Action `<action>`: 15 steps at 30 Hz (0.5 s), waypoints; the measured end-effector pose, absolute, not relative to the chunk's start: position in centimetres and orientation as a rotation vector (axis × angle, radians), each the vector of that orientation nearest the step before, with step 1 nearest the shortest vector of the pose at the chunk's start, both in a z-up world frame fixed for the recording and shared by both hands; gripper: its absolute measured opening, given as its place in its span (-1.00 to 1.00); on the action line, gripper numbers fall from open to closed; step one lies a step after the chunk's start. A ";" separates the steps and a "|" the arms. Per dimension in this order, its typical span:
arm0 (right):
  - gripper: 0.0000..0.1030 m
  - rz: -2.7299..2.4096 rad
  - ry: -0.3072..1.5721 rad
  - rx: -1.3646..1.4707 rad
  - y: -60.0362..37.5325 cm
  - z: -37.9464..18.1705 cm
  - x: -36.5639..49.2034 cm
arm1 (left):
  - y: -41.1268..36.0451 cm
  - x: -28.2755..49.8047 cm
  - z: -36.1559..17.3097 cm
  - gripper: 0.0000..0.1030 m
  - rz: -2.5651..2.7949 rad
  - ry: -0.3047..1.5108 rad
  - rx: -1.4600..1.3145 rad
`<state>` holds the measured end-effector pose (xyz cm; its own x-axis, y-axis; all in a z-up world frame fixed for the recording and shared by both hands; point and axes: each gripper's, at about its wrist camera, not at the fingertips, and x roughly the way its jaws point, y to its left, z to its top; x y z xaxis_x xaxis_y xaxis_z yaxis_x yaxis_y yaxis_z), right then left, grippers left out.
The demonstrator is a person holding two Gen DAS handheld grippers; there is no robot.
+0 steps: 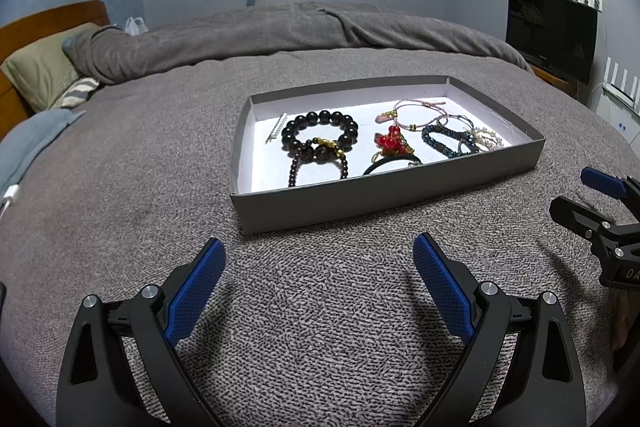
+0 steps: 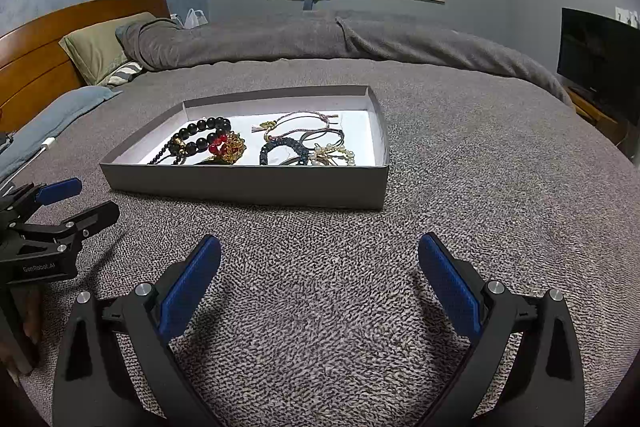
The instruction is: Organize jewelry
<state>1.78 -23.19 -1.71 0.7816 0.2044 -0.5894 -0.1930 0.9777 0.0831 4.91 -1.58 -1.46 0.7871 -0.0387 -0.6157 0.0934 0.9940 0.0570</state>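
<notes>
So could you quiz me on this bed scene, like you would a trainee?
1. True or false: the left gripper holds a bracelet.
2. Where does the black bead bracelet lie: A on the blanket, B in the grey tray, C on the pillow?
3. What colour are the pads on the right gripper?

Key: 1 false, its jaws are open and empty. 2 B. 3 blue.

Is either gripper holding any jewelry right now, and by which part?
Nothing is held. The left gripper and right gripper are both open over the bedspread, short of the tray.
</notes>
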 end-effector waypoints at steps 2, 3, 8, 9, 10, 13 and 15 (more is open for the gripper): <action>0.90 0.215 0.639 0.018 -23.2 -1.7 1.8 | -1.6 5.0 -1.5 0.83 -0.070 0.663 0.087; 0.90 0.215 0.639 0.018 -23.2 -1.7 1.8 | -1.6 5.0 -1.5 0.83 -0.071 0.664 0.087; 0.90 0.215 0.639 0.018 -23.2 -1.7 1.8 | -1.6 5.0 -1.6 0.83 -0.071 0.662 0.089; 0.90 0.215 0.639 0.018 -23.2 -1.7 1.8 | -1.6 5.0 -1.6 0.83 -0.070 0.662 0.090; 0.90 0.215 0.639 0.018 -23.2 -1.7 1.8 | -1.6 5.0 -1.6 0.83 -0.070 0.661 0.090; 0.90 0.215 0.639 0.019 -23.2 -1.7 1.8 | -1.6 5.0 -1.6 0.83 -0.068 0.661 0.091; 0.90 0.215 0.639 0.018 -23.2 -1.7 1.8 | -1.6 5.0 -1.6 0.83 -0.073 0.662 0.091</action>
<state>1.77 -23.20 -1.72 0.7813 0.2044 -0.5897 -0.1932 0.9776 0.0829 4.99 -1.62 -1.55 0.7866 -0.0387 -0.6162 0.0964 0.9935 0.0607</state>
